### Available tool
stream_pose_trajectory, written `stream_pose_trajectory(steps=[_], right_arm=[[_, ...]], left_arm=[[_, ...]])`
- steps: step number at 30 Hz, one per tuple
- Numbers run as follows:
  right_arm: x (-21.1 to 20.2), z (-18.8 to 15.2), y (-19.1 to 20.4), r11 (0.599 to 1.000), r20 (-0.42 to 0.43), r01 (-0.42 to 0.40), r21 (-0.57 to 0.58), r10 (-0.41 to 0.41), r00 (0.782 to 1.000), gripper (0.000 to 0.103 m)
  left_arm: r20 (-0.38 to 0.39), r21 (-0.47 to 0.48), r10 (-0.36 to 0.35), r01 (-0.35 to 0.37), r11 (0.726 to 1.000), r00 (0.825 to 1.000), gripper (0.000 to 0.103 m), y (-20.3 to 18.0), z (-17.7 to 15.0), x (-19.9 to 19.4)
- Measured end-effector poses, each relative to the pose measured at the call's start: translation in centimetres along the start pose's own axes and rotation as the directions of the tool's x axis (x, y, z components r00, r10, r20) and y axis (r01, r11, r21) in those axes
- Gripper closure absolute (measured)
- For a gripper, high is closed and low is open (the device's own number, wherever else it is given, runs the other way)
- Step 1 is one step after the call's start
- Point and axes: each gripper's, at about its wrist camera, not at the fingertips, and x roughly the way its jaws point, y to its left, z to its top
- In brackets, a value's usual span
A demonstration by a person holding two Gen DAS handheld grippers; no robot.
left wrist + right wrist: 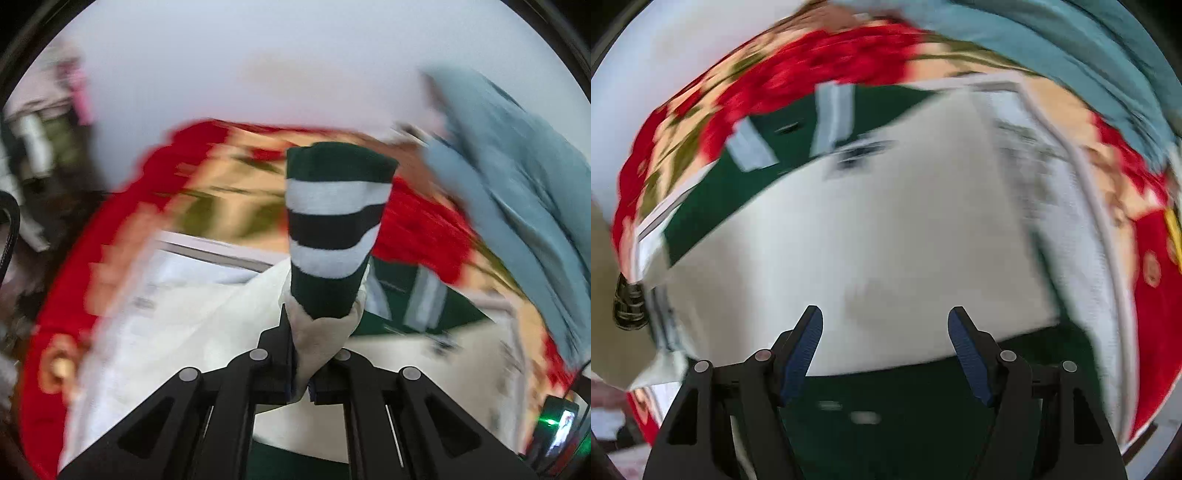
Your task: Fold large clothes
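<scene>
The garment is a white and dark green top with striped cuffs. My left gripper (pixel 317 332) is shut on a sleeve end: the green-and-white striped cuff (pixel 334 221) sticks up past the fingers, with white cloth bunched between them. The rest of the garment (pixel 871 236) lies spread on a red floral bedspread (pixel 820 62), white panel uppermost, green parts at its far left and near edge. My right gripper (pixel 884 332) is open and empty, just above the white panel. Both views are motion-blurred.
A light blue cloth (pixel 509 177) lies at the right on the bedspread (pixel 122 206); it also shows at the top of the right wrist view (pixel 1052 40). A plain pale wall (pixel 258 66) is behind. Dark clutter (pixel 40 147) sits at the far left.
</scene>
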Motion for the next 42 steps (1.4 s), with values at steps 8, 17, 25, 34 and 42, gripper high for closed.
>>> stream_pose_trajectory(steps=[8,17,25,34,42], right_arm=[[0.8,0.2,-16.7,0.982,-0.042,0.106,0.158,-0.101,0.994,0.031],[1.1,0.4,-23.9,0.981,-0.075,0.06,0.184,-0.047,0.996,0.031],[-0.5,2.4,-23.1,0.975,-0.062,-0.07,0.209,0.084,0.995,0.031],[2.7,8.4,-12.8,0.912,-0.078,-0.399,0.099,0.407,0.91,0.031],[10.7,10.5,-5.9,0.961,-0.19,-0.241,-0.133,0.214,0.958,0.092]], left_arm=[[-0.18,0.178,-0.077,0.109,0.978,0.981,0.1,-17.7,-5.3,6.4],[-0.277,0.276,0.036,0.044,0.96,0.96,0.049,-20.3,-8.4,9.0],[-0.307,0.185,-0.024,0.084,0.979,0.952,0.0,-16.7,-8.0,7.0],[-0.242,0.113,0.376,-0.359,0.926,0.894,0.0,-2.5,-6.3,6.9],[-0.268,0.073,0.493,-0.493,0.867,0.828,0.0,3.6,-6.6,9.4]])
